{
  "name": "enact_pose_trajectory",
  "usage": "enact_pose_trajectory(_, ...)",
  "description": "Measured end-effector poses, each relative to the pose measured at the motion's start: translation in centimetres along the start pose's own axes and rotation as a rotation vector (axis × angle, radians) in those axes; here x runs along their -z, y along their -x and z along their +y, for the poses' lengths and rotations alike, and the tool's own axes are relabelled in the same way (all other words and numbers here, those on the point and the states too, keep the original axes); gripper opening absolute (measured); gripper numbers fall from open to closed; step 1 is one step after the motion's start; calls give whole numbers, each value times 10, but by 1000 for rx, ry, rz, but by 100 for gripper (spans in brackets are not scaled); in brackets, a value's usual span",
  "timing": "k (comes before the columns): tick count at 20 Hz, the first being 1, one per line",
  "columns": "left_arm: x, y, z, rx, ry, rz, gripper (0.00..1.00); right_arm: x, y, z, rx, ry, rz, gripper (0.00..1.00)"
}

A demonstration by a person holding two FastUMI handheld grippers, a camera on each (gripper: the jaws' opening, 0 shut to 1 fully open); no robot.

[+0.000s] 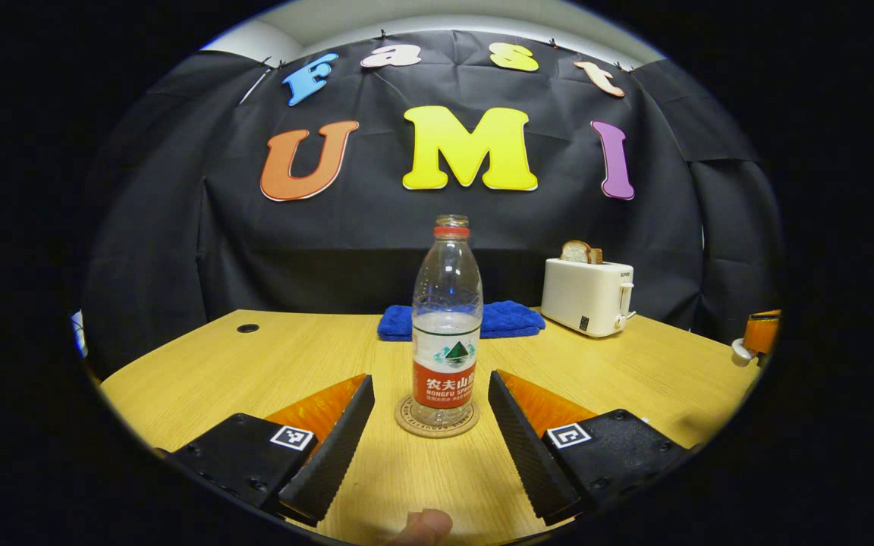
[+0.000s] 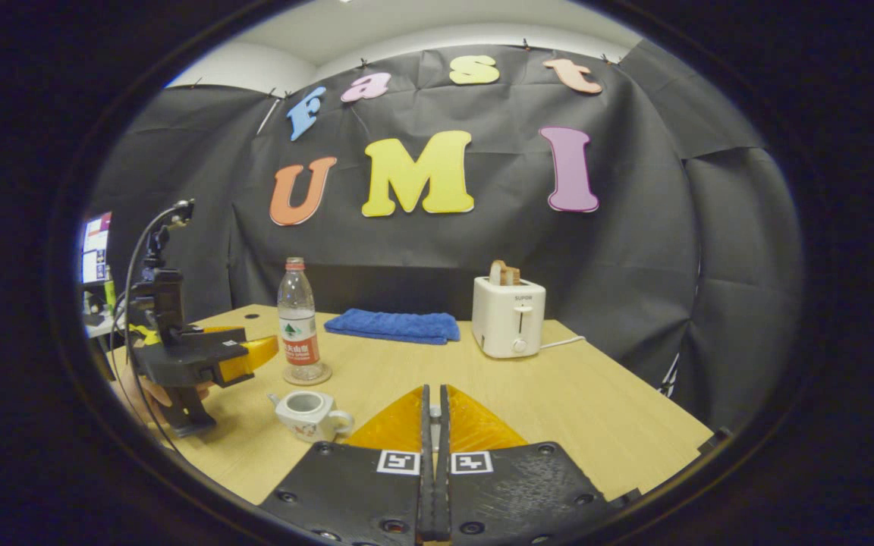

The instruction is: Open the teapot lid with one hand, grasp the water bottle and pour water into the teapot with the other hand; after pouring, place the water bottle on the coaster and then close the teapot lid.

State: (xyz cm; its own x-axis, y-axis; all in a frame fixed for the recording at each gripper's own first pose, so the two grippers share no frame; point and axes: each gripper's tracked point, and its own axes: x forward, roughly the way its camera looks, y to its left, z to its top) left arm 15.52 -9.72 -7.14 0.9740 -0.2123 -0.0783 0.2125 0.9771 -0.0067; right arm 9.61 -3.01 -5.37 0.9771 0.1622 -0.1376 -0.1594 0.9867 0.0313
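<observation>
Bottle [image 1: 447, 322] is standing upright on its coaster [image 1: 437, 418], uncapped, on the table [image 1: 634, 371]. Left tongs [image 1: 431, 432] are gaping wide just in front of the coaster, gripping nothing, a finger on either side. Right tongs [image 2: 434, 413] are pressing shut; whether something thin is pinched there, I cannot tell. Teapot [image 2: 308, 415] is sitting lidless, near the coaster. Beyond the bottle, blue towel [image 2: 394, 325] and toaster [image 2: 509, 316] are waiting.

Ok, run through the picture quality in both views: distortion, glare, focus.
Left gripper view: fisheye bends the table edge; water bottle on the coaster is sharp, with highlights on its clear upper part; the thumb tip at the bottom is blurred. Right gripper view: the wall curves strongly; teapot and toaster are sharp; lighting is even.
</observation>
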Motion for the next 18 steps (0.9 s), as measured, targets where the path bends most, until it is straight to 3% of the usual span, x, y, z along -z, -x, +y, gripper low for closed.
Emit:
enact_pose_trajectory(2,-1,20,8,-22,6,3,100,-5,-2,8,-29,7,-5,0)
enact_pose_trajectory(3,-4,30,13,-44,3,-6,95,-7,-3,10,-41,12,-5,0)
enact_pose_trajectory(10,-29,98,31,-112,48,-52,95,-31,-32,47,-174,-45,-22,0)
enact_pose_trajectory(13,-38,122,34,-119,37,-55,95,-24,-48,78,-230,-27,-1,1)
enact_pose_trajectory(18,-44,151,32,-67,40,-35,96,7,-65,127,-302,9,55,1)
